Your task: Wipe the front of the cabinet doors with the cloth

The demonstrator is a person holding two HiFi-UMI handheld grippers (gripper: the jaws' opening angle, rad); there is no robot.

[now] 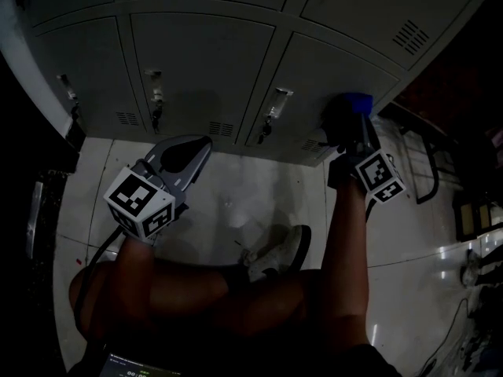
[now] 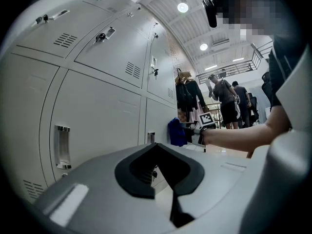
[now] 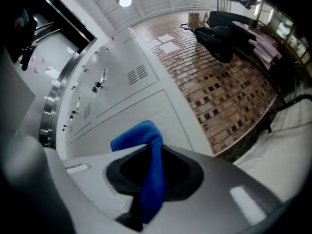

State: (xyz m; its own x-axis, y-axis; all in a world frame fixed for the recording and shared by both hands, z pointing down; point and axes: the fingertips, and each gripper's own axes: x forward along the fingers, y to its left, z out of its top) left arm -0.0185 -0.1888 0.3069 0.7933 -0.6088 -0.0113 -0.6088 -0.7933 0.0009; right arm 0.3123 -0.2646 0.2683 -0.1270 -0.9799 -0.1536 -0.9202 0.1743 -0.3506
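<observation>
Grip: blue soft fabric cloth [image 3: 139,135] is clamped by right gripper [image 3: 148,179] at grey metal cabinet doors [image 1: 204,69].
Handling: judged light, limp; bunched fold is best held.
Left gripper [image 2: 158,172]: closed, empty.

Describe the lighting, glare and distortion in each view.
Head view: underexposed, with the cabinet doors dim grey, the person's legs nearly black, and pale glare streaks on the floor at far right. Left gripper view: bright; the fisheye bows the doors, and the ceiling lamps flare. Right gripper view: strong fisheye curve, and the blue cloth looks soft so close to the lens.
</observation>
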